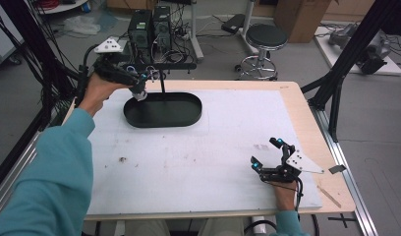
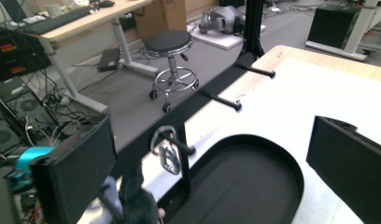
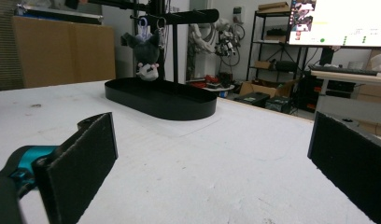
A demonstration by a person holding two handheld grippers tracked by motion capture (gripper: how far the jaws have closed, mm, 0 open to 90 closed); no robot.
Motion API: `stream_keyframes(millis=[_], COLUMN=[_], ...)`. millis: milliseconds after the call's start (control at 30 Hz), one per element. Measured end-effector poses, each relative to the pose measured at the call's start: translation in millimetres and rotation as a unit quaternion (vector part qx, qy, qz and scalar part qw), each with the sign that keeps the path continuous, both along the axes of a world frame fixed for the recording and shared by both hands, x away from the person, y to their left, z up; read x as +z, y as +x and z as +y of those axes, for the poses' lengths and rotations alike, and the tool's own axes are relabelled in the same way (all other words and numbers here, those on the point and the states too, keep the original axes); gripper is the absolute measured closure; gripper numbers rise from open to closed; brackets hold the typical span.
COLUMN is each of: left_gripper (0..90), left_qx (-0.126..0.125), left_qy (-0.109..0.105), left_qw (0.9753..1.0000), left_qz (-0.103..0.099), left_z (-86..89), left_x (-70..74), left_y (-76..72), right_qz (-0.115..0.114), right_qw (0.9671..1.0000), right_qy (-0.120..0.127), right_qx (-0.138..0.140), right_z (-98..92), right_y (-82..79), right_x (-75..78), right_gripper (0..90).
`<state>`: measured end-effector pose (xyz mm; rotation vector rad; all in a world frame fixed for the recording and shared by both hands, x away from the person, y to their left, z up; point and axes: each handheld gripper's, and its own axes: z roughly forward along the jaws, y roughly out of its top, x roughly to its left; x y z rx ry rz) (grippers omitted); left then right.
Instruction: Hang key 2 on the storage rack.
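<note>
1. Directly below and between the spread jaws of the left gripper [image 1: 139,82], a small grey-and-white plush toy keychain [image 3: 146,53] hangs from a peg on the black metal rack [image 3: 179,17]. In the left gripper view the toy's dark fuzzy body [image 2: 138,193] sits low, just inside the left jaw, with its silver carabiner clip [image 2: 168,157] looped over the peg a little farther ahead.
2. Left gripper state: jaws wide apart, gripping nothing. Toy and jaws appear close, but contact cannot be confirmed.
3. Long axis of the toy: vertical. It dangles from the clip straight down over the near end of the black oval tray [image 1: 188,117], without touching the tray floor, as the right gripper view shows.
4. Peg axis: it runs out horizontally from the rack bar, towards the tray side. In my judgement, any removal must slide the clip along that line, off the peg's free end.
5. Right gripper [image 1: 268,156]: jaws likewise spread and empty, resting low at the near right of the white table surface [image 1: 213,162], well apart from the rack. The toy lies far ahead of it, up and to the left.
6. Finding: the left gripper is much the nearer and is the one placed to close on the toy.
</note>
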<state>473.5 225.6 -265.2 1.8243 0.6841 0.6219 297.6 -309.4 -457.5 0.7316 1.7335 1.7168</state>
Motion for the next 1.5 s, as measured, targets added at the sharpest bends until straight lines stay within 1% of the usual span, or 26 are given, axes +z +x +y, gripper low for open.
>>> stream_keyframes(millis=[100, 133, 167, 200, 233, 267, 300, 333, 433, 467, 533, 600, 633, 700, 733, 767, 800, 833, 867, 933, 1000, 1100, 1233, 1300, 1367, 1500], left_gripper=[1.7, 1.7, 1.7, 1.7, 1.7, 1.7, 1.7, 1.7, 1.7, 1.7, 1.7, 1.7, 1.7, 1.7, 1.7, 1.7, 1.7, 1.7, 1.7, 1.7, 1.7, 1.7, 1.7, 1.7, 1.7, 1.7], left_qx=[-0.001, 0.0, -0.004, -0.004, -0.007, -0.006, -0.006, -0.006, -0.007, -0.003, -0.003, 0.003, 0.003, 0.014, 0.018, 0.018, 0.023, 0.032, 0.032, 0.042, 0.038, 0.04, 0.039, 0.04, 0.043, 0.047], left_qy=[-0.032, -0.037, -0.038, -0.038, -0.053, -0.054, -0.054, -0.055, -0.074, -0.085, -0.091, -0.105, -0.105, -0.107, -0.114, -0.114, -0.113, -0.116, -0.116, -0.129, -0.131, -0.126, -0.137, -0.157, -0.16, -0.158], left_qw=[0.9994, 0.9991, 0.9989, 0.9989, 0.9979, 0.9978, 0.9978, 0.9975, 0.9957, 0.9944, 0.9939, 0.9923, 0.9923, 0.9916, 0.9904, 0.9904, 0.9904, 0.989, 0.989, 0.986, 0.9866, 0.9873, 0.9858, 0.983, 0.9799, 0.98], left_qz=[-0.014, -0.022, -0.027, -0.027, -0.036, -0.037, -0.037, -0.044, -0.055, -0.062, -0.063, -0.065, -0.065, -0.071, -0.076, -0.076, -0.077, -0.087, -0.087, -0.097, -0.09, -0.088, -0.09, -0.086, -0.111, -0.112], left_z=[9.6, 12.6, 17.9, 17.9, 24.2, 27.0, 27.0, 29.5, 38.2, 43.1, 45.4, 49.1, 49.1, 49.8, 50.2, 50.2, 50.2, 50.8, 50.8, 52.0, 52.9, 53.4, 54.9, 55.6, 56.3, 55.4], left_x=[-10.4, -14.9, -24.5, -24.5, -36.0, -41.5, -41.5, -47.3, -64.2, -75.6, -81.5, -101.8, -101.8, -116.9, -132.0, -132.0, -138.7, -152.0, -152.0, -163.5, -170.5, -176.7, -186.2, -191.3, -192.8, -192.8], left_y=[-24.3, -33.1, -50.2, -50.2, -68.1, -76.7, -76.7, -85.3, -107.5, -119.9, -125.9, -141.1, -141.1, -150.6, -158.9, -158.9, -162.4, -170.5, -170.5, -178.0, -182.0, -185.9, -189.0, -191.2, -196.1, -196.3], right_qz=[0.001, -0.005, -0.005, -0.005, -0.005, -0.002, -0.002, 0.0, -0.005, 0.0, -0.005, 0.001, 0.002, -0.001, -0.004, -0.005, -0.004, -0.004, 0.0, 0.001, 0.002, 0.002, -0.002, 0.0, 0.0, -0.005], right_qw=[1.0, 1.0, 1.0, 0.9999, 0.9999, 1.0, 1.0, 1.0, 1.0, 1.0, 1.0, 1.0, 1.0, 1.0, 0.9999, 0.9999, 0.9999, 0.9999, 1.0, 1.0, 1.0, 1.0, 1.0, 1.0, 1.0, 0.9999], right_qy=[-0.003, -0.007, -0.007, -0.008, -0.008, -0.005, -0.005, -0.002, -0.002, 0.0, -0.002, -0.002, -0.002, -0.004, -0.007, -0.007, -0.007, -0.006, -0.003, -0.002, -0.002, -0.002, -0.001, 0.0, -0.003, -0.008], right_qx=[-0.002, -0.004, -0.004, -0.004, -0.005, -0.006, -0.006, -0.005, -0.007, -0.005, -0.006, -0.006, -0.007, -0.008, -0.008, -0.007, -0.007, -0.007, -0.008, -0.007, -0.007, -0.007, -0.008, -0.006, -0.005, -0.013], right_z=[0.4, 0.7, 0.7, 0.7, 0.8, 1.0, 1.0, 0.2, -0.1, 0.2, -0.1, 0.3, 0.6, 0.8, 0.7, 0.7, 0.9, 0.7, 0.8, 0.6, 0.6, 0.6, -0.2, -0.8, 0.3, 1.5], right_y=[-0.5, -0.1, -0.3, -0.4, -0.4, -0.6, -0.6, -0.3, 0.6, 0.0, 0.6, -0.3, -0.7, -0.7, -0.3, -0.4, -0.4, -0.3, -0.7, -0.6, -0.7, -0.8, 0.4, 0.7, -0.2, -0.4], right_x=[0.1, 0.2, 0.2, 0.3, 0.3, 0.1, 0.1, 0.1, 0.0, -0.1, 0.1, 0.1, 0.1, 0.0, 0.1, 0.2, 0.2, 0.1, 0.0, 0.0, 0.0, 0.0, -0.1, 0.0, 0.1, 0.2], right_gripper=[0.6, 0.6, 0.6, 0.6, 0.6, 0.6, 0.6, 0.6, 0.6, 0.6, 0.6, 0.6, 0.6, 0.6, 0.6, 0.6, 0.6, 0.6, 0.6, 0.6, 0.6, 0.6, 0.6, 0.6, 0.6, 0.7])
